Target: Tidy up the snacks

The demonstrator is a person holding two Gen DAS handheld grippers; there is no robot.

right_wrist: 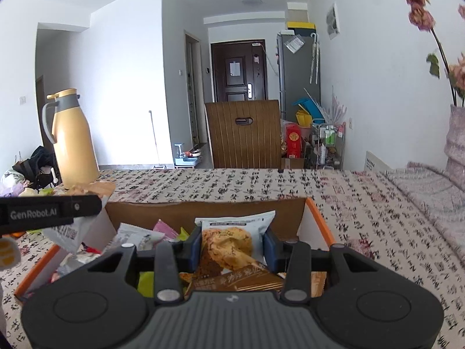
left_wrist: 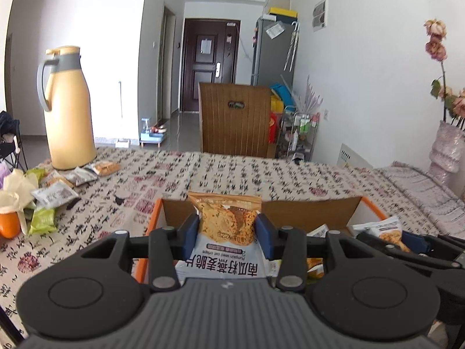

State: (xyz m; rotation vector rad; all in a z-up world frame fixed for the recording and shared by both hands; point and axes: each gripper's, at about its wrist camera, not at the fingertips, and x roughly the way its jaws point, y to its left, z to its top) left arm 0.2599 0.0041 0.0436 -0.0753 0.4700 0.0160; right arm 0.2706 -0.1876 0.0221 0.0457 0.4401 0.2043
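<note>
1. Printed upside down on the white lower part of the oat crisp packet (left_wrist: pixel 226 232) held over the box: "南瓜籽燕麦脆片", with small English "Pumpkin seed oat crisps" just beside it.
2. Stamped in pale letters on the black gripper body (right_wrist: pixel 43 213) at the left edge of the right wrist view: "GenRobot.AI".
3. Gold Chinese lettering on the brown band of the second crisp packet (right_wrist: pixel 235 250): too skewed to read.
4. Calligraphy-style characters all over the desk cloth (right_wrist: pixel 232 183): not legible.

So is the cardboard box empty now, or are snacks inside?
Not empty: the cardboard box holds several snack packets, seen in the right wrist view.
</note>
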